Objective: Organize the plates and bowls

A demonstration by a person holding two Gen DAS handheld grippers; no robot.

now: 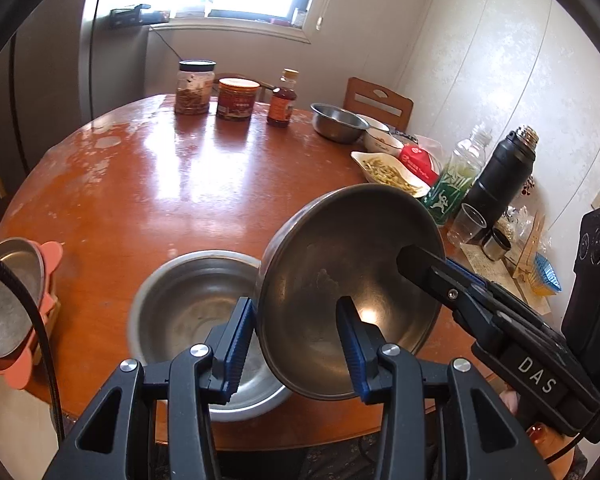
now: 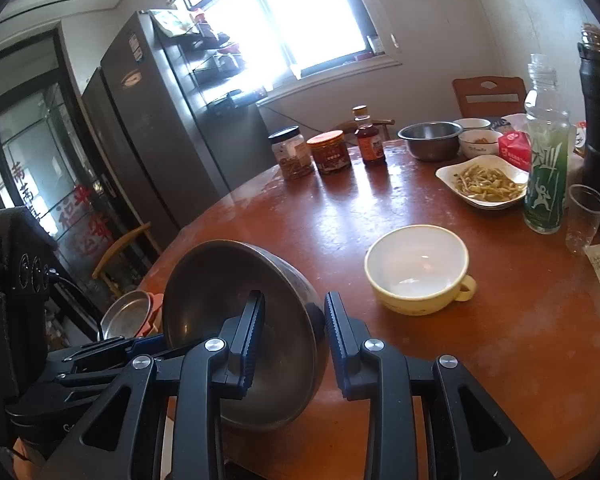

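I hold a tilted steel bowl (image 1: 352, 292) above the tabletop (image 1: 188, 184), both the left hand-held gripper (image 1: 296, 344) and the right hand-held gripper (image 2: 294, 336) pinching its rim. Another steel bowl (image 1: 196, 312) sits just below it. A yellow cup (image 2: 418, 270) stands nearby.

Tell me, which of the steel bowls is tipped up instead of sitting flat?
The steel bowl clamped at its rim by both hand-held grippers, left and right. The larger bowl beneath and the far bowl sit flat.
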